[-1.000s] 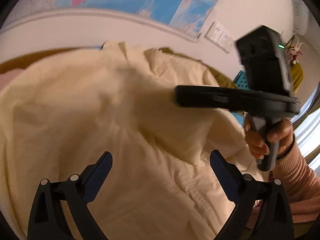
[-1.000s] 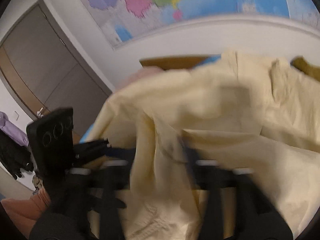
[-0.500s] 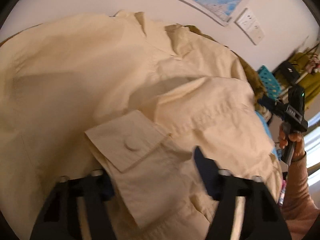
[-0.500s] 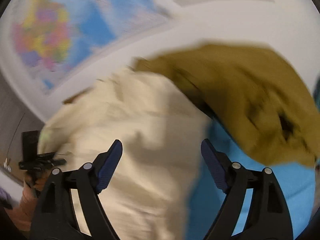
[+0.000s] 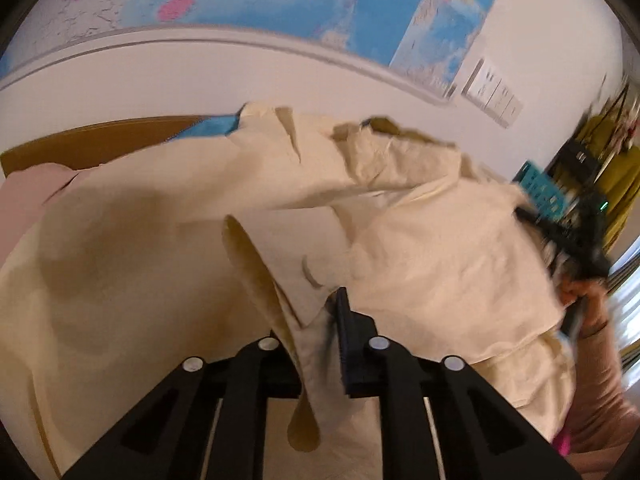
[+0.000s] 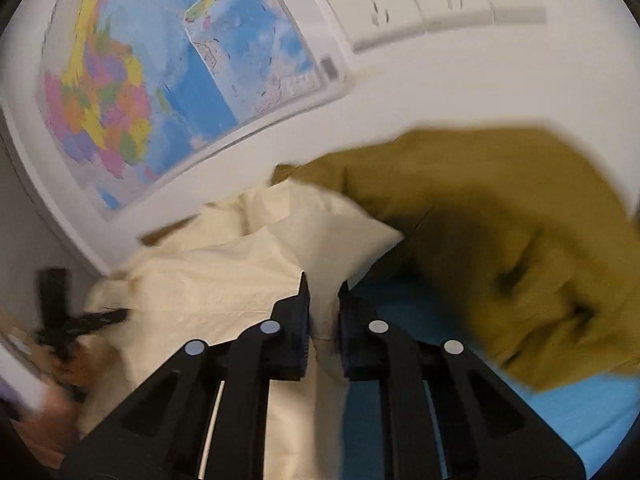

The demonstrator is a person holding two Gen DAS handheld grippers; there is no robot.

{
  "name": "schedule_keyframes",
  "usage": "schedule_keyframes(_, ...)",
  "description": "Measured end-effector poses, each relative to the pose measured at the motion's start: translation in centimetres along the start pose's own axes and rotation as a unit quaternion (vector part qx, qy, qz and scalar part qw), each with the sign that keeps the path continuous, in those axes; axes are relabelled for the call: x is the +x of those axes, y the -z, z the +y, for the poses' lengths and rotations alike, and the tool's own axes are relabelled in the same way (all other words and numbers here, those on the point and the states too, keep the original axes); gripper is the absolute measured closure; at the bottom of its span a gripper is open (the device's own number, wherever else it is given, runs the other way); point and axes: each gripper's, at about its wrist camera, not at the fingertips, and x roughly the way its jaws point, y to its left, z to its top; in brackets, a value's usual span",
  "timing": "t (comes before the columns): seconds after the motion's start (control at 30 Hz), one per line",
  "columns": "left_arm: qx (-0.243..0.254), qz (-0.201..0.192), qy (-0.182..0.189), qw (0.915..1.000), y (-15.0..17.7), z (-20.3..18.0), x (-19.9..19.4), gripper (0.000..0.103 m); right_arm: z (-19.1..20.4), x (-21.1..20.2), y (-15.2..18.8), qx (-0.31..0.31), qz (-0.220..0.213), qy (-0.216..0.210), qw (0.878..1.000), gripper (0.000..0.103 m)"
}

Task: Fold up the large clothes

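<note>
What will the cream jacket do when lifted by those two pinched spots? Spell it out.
The cream jacket will likely sag between the left gripper and right gripper: it is already creased and draped. Its loose flaps will probably swing free. It looks fairly thick, with seams, so probably not slippery, though each gripper pinches only a narrow fold, which may slide out.

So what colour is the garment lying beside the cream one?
Olive-brown garment, clearest in the right wrist view.
</note>
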Motion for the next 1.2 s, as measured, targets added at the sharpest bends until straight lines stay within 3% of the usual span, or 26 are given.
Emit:
schedule_keyframes(0.1,0.005,0.046,-0.039,0.9982,0.4,-0.1,3.1,0.085,-0.5,2.6,0.8,-0.006,0.04,0.053,0.998,0.08)
schedule_keyframes(0.17,0.001,0.069,-0.057,0.996,0.7,0.1,4.7,0.079,-1.0,3.5,1.5,0.0,0.06,0.074,0.995,0.06)
schedule_keyframes(0.27,-0.005,0.061,-0.053,0.9967,0.8,0.4,3.7,0.066,-0.2,1.8,1.5,-0.009,0.025,0.1,0.995,0.052)
schedule_keyframes(0.33,-0.013,0.047,-0.042,0.9979,1.0,0.6,2.1,0.049,1.1,-0.3,1.0,-0.022,-0.013,0.111,0.994,0.047)
schedule_keyframes(0.37,-0.011,0.04,-0.041,0.9983,1.3,0.5,1.3,0.048,2.0,-1.2,0.8,-0.032,-0.028,0.108,0.993,0.045)
schedule_keyframes(0.5,0.019,-0.001,-0.052,0.9984,2.5,-0.1,-3.4,0.042,7.9,-1.2,0.7,-0.109,-0.013,0.022,0.994,0.043)
schedule_keyframes(0.6,0.035,-0.031,-0.071,0.9964,3.4,-0.5,-6.6,0.034,12.2,2.2,2.0,-0.155,0.044,-0.052,0.986,0.045)
schedule_keyframes(0.8,0.04,-0.058,-0.146,0.9868,6.2,2.1,-12.3,0.031,18.3,11.6,6.2,-0.238,0.18,-0.087,0.95,0.045)
schedule_keyframes(0.87,0.036,-0.056,-0.163,0.9844,7.5,3.4,-13.9,0.028,17.9,12.8,7.0,-0.231,0.2,-0.083,0.949,0.041)
schedule_keyframes(1.03,0.044,-0.037,-0.196,0.979,10.4,5.2,-15.6,0.027,17.9,10.7,6.3,-0.204,0.182,-0.116,0.955,0.038)
schedule_keyframes(1.2,0.048,0.004,-0.184,0.9818,13.1,6.5,-15.7,0.027,21.5,6.9,7.2,-0.219,0.156,-0.208,0.94,0.031)
